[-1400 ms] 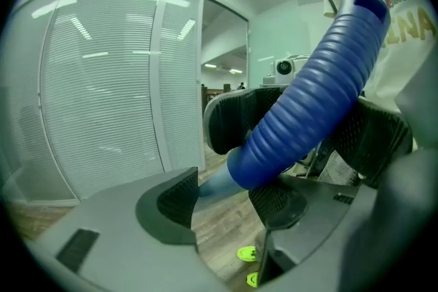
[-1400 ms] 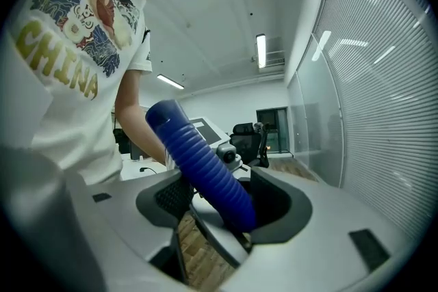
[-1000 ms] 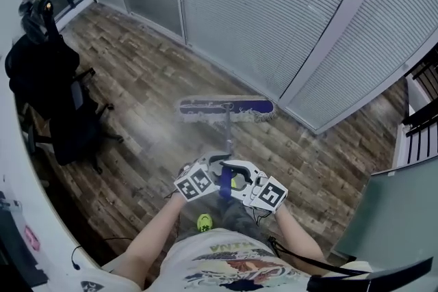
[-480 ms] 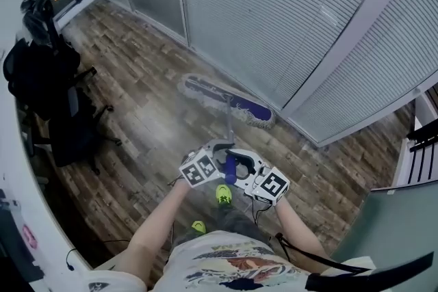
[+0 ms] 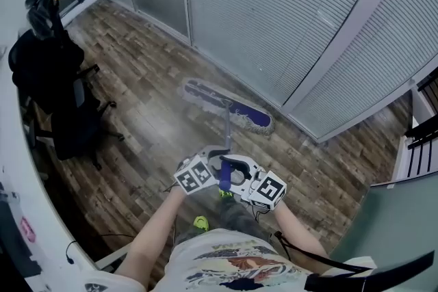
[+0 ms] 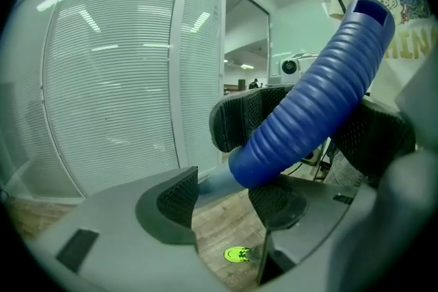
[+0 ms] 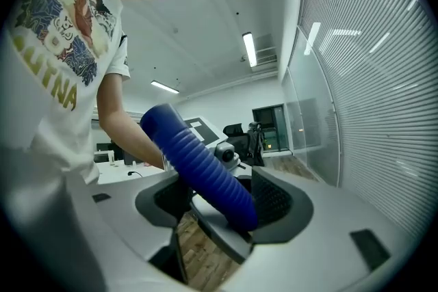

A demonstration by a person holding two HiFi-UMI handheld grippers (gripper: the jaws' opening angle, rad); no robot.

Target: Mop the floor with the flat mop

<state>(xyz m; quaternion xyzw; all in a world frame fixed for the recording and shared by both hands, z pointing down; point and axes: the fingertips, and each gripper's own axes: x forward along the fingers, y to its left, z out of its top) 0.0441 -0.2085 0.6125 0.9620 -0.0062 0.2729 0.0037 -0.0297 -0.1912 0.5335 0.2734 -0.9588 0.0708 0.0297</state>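
The left claw [image 6: 224, 196] is closed on the blue handle [image 6: 308, 113] of the mop [image 5: 226, 125], at the low end of the grip. The right claw [image 7: 220, 196] holds the same handle just above it. Both claws stand wide around the thick handle. The mop head [image 5: 229, 107] lies flat and slanted on the wood floor [image 5: 150, 99], near the glass wall [image 5: 274, 17]. A black chair [image 5: 65, 126] stands well apart on the left.
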